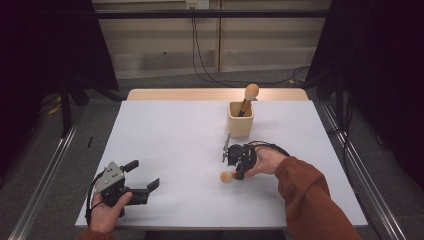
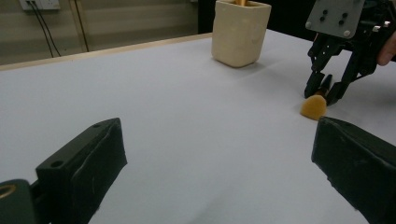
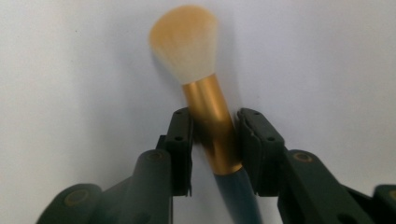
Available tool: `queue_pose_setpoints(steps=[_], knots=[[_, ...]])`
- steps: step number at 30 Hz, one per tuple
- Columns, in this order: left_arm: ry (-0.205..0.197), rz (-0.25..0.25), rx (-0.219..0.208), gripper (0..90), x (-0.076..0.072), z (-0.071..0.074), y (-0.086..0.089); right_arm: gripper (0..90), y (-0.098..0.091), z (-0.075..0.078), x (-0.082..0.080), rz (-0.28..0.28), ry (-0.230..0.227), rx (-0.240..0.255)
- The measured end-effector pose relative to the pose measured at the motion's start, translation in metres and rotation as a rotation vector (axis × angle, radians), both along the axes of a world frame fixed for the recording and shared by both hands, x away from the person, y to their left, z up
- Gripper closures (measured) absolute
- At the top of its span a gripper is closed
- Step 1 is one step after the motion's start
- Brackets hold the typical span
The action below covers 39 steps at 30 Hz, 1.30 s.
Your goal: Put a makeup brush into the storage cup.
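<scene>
Gold-ferruled brush (image 3: 212, 126) in right tongs (image 3: 215, 140), one brush (image 1: 247, 99) in one cup (image 1: 240, 126)

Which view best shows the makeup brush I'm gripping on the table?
The right gripper view: the makeup brush shows large, its gold ferrule between the right gripper jaws. The high view shows a small orange tuft beside the gripper. The left gripper view shows the bristle head from afar.

I find no lettering, label, brand, number or sign that I can read anywhere in front of me.
</scene>
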<state>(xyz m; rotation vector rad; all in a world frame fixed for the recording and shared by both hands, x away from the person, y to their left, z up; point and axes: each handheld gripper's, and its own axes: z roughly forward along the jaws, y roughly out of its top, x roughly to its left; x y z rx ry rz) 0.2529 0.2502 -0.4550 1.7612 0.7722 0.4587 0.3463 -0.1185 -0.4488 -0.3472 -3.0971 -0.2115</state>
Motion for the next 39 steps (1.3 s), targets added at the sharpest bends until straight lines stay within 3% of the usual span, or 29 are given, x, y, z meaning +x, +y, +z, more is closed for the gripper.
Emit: queue_pose_setpoints(steps=[5,12,19,27,39], knots=[[-0.001,0.004,0.001,2.7,0.0,0.0,0.001,74.1,0.001,0.001,-0.001,-0.013,0.004,-0.003],[0.005,0.006,-0.003,2.7,0.0,-0.001,0.0,74.3,-0.006,0.001,-0.001,-0.039,0.009,0.04],[0.002,0.005,0.007,2.7,-0.001,0.0,0.0,74.3,-0.006,0.001,0.0,-0.055,0.01,0.042],[0.004,0.005,0.008,2.7,-0.001,-0.001,0.0,74.4,-0.017,0.014,0.004,-0.118,0.005,0.13],[0.007,0.006,0.015,2.7,-0.001,-0.001,-0.001,74.3,-0.04,0.042,0.002,-0.269,-0.088,0.336]])
